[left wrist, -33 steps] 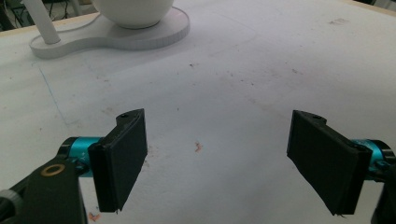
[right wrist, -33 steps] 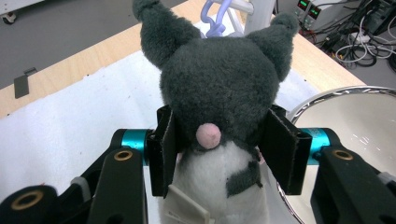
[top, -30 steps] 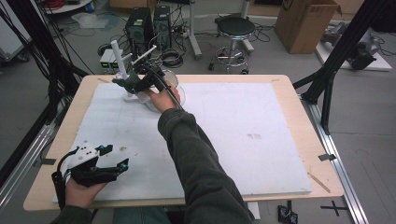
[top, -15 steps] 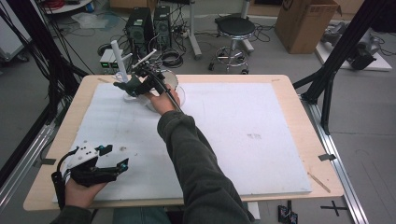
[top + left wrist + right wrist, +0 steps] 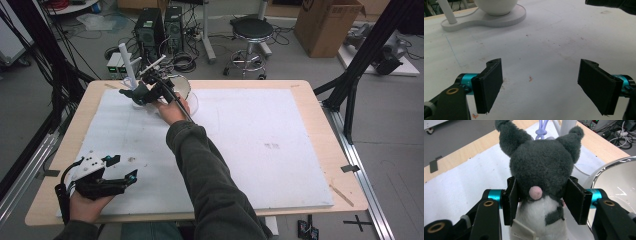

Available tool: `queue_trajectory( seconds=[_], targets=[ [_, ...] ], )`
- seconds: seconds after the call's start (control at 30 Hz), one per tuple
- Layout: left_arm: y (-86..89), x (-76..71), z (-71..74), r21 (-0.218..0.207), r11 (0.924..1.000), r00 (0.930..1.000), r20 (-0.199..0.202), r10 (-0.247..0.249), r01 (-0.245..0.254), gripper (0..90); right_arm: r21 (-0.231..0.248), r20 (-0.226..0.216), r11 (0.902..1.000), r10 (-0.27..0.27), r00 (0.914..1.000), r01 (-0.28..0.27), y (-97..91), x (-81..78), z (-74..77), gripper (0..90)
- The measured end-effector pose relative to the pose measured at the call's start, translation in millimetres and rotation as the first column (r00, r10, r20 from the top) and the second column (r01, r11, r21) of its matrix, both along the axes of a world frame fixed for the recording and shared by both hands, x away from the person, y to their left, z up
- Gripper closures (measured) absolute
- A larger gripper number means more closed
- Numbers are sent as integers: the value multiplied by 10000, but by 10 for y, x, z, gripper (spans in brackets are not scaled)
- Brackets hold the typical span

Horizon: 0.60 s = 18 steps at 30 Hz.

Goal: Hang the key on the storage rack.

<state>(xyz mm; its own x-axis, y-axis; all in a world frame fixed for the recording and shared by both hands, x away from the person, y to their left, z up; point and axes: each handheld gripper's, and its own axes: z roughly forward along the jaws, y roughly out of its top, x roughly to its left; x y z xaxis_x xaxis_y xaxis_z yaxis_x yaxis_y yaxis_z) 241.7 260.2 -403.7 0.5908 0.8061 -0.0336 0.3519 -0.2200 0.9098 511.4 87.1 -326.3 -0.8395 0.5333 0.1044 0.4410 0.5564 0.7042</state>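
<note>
A dark grey plush toy (image 5: 541, 167) with two ears, a pink spot and a white lower part sits between the jaws of my right gripper (image 5: 542, 196), which is shut on it. In the high view that gripper (image 5: 150, 91) holds the toy (image 5: 136, 94) at the table's far left, beside a white post (image 5: 127, 62) and a shiny-rimmed bowl (image 5: 181, 86). The bowl (image 5: 617, 180) lies just right of the toy in the right gripper view. My left gripper (image 5: 122, 168) rests at the near left corner, open (image 5: 546, 85) with nothing between its pads.
A white foam mat (image 5: 260, 135) covers most of the wooden table (image 5: 345, 150). The white stand (image 5: 484, 20) carrying post and bowl sits ahead of the left gripper. Beyond the far edge are computer towers (image 5: 160, 25), a stool (image 5: 252, 30) and a cardboard box (image 5: 325, 25).
The right gripper with the plush toy has shifted only slightly near the white post. The left gripper has stayed where it was, still open.
</note>
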Motion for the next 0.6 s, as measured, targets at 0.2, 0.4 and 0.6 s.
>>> queue_trajectory(
  seconds=[0.2, 0.4, 0.6],
  targets=[
    [-4, 3, 0, 3, 10000, 10000, 15, -38, 38, 205, 43, -226, 10000, 6, 9997, -5, 7, 14, -32, 444],
    [4, 0, 1, -17, 10000, 10000, 21, -15, 16, 206, 361, -515, 9993, -91, 9986, 110, -19, 28, -35, 384],
    [14, -2, 2, -34, 10000, 10000, 42, 34, -34, 206, 603, -320, 9982, -45, 9995, 65, -106, -2, 31, 364]
  ],
)
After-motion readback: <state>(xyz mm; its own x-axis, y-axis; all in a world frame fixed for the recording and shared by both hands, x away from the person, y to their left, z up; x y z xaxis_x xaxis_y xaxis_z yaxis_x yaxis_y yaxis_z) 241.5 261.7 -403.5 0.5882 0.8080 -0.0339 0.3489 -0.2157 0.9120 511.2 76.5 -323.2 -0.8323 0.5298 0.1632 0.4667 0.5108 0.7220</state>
